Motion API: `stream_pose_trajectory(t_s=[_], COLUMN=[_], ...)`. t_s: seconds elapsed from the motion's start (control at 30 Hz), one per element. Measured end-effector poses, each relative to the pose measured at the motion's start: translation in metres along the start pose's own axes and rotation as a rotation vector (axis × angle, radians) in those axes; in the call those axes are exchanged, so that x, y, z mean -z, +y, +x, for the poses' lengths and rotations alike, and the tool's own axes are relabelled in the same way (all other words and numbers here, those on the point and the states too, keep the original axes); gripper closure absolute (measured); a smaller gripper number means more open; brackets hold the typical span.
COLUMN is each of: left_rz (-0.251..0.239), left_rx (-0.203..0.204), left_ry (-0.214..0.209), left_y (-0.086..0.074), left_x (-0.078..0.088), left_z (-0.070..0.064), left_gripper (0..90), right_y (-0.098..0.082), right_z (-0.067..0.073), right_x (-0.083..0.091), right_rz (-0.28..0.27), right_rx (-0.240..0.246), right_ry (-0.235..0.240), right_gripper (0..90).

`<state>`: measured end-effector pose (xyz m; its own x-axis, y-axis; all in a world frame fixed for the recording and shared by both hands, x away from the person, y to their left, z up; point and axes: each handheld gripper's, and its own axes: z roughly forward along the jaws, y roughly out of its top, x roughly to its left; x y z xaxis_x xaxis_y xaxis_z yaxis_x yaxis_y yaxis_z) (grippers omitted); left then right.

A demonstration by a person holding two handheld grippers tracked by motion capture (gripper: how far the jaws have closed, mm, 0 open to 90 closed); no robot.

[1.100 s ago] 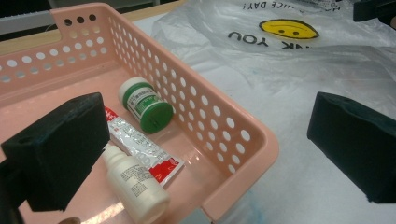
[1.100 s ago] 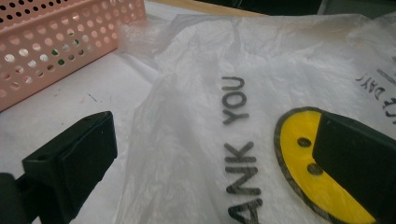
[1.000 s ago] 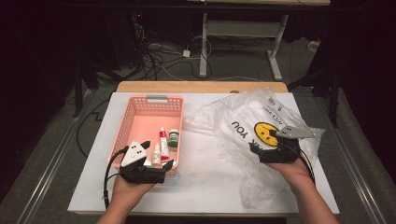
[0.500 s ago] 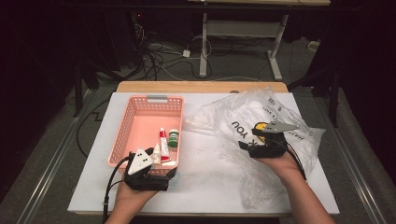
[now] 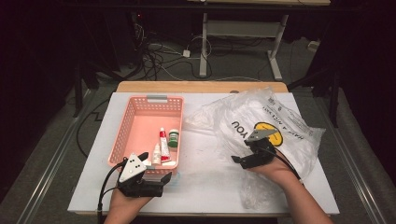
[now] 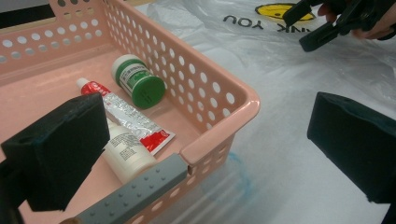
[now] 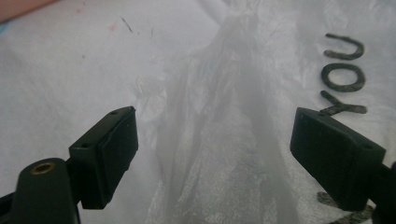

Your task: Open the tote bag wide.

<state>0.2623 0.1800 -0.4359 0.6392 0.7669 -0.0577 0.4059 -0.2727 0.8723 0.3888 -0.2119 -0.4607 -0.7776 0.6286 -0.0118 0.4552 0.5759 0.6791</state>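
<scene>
Right gripper (image 5: pixel 243 161) now lower over crinkled clear plastic bag (image 5: pixel 261 116).

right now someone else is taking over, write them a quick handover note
Left gripper: open, at the near corner of the pink basket, holding nothing.
Right gripper: open, jaws just opening, over the clear plastic bag, a fold of it between the jaws, not pinched.
In the basket: green-capped jar, red and silver tube, small white bottle.
Done: nothing bagged.
Left: probably grip the bag, open it, move the items across.
</scene>
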Motion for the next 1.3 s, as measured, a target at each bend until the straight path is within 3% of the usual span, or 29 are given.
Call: stream_pose_trajectory(t_s=[0.2,0.3,0.53,0.8,1.1,1.3], left_rz=[0.004,0.006,0.004,0.004,0.001,-0.006], left_rx=[-0.008,-0.008,-0.010,-0.013,-0.010,-0.005], left_ry=[-0.001,-0.002,-0.006,-0.009,-0.009,-0.005], left_y=[0.001,0.001,0.002,0.002,0.003,0.003], left_x=[-0.002,-0.002,-0.003,-0.002,-0.002,-0.001], left_z=[-0.001,-0.001,-0.003,-0.004,-0.003,-0.002], left_gripper=[0.0,0.0,0.0,0.0,0.0,0.0], right_y=[-0.003,-0.003,-0.004,-0.007,-0.007,-0.007], right_z=[0.000,0.001,0.001,-0.002,-0.002,-0.005], right_x=[-0.012,-0.013,-0.010,-0.004,0.000,0.009], right_rz=[0.059,0.064,0.045,0.004,-0.026,-0.092], right_rx=[0.028,0.055,0.044,0.006,0.017,-0.014], right_ry=[-0.004,-0.002,-0.004,0.013,0.002,0.003], right_gripper=[26.2,37.9,64.5,74.7,88.0,90.0])
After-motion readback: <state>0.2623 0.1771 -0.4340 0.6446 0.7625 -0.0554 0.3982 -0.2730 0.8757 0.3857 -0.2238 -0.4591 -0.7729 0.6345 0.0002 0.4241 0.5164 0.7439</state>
